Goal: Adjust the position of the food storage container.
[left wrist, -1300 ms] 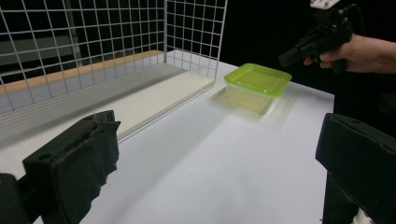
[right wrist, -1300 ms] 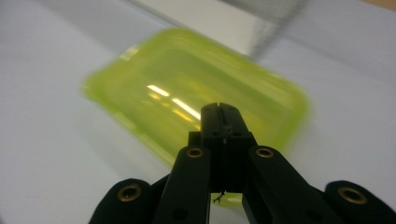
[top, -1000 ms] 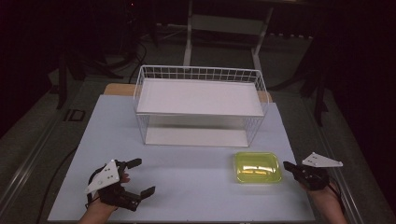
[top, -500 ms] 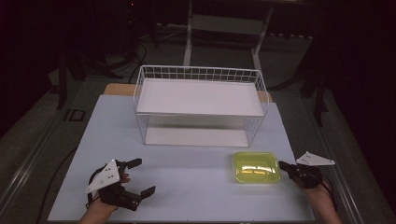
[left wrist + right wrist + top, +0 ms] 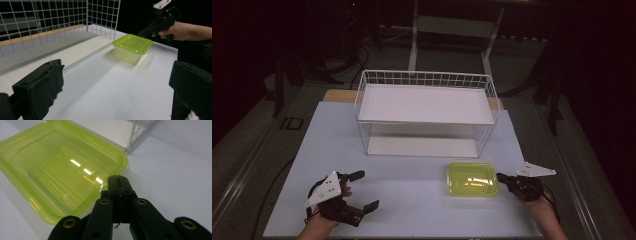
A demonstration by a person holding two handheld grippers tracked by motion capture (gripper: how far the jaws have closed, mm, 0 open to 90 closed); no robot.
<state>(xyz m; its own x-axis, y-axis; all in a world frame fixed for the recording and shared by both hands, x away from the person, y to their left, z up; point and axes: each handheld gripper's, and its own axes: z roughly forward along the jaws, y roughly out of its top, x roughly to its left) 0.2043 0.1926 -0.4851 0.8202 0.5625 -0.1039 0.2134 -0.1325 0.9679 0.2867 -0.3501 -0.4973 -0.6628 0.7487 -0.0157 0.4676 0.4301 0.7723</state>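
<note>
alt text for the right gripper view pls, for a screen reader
The right gripper, its black jaws shut together, points at the near rim of a translucent yellow-green plastic container resting on a white table. A corner of a white wire basket stands behind it.

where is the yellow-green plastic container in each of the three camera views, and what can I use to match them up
High view: the container lies low and right of centre on the table, in front of the wire basket.
Left gripper view: the container is upper centre-right, beside the basket's corner.
Right gripper view: the container covers the left and centre, just beyond the shut tongs.
Shared landmark: the wire basket's near corner.
</note>
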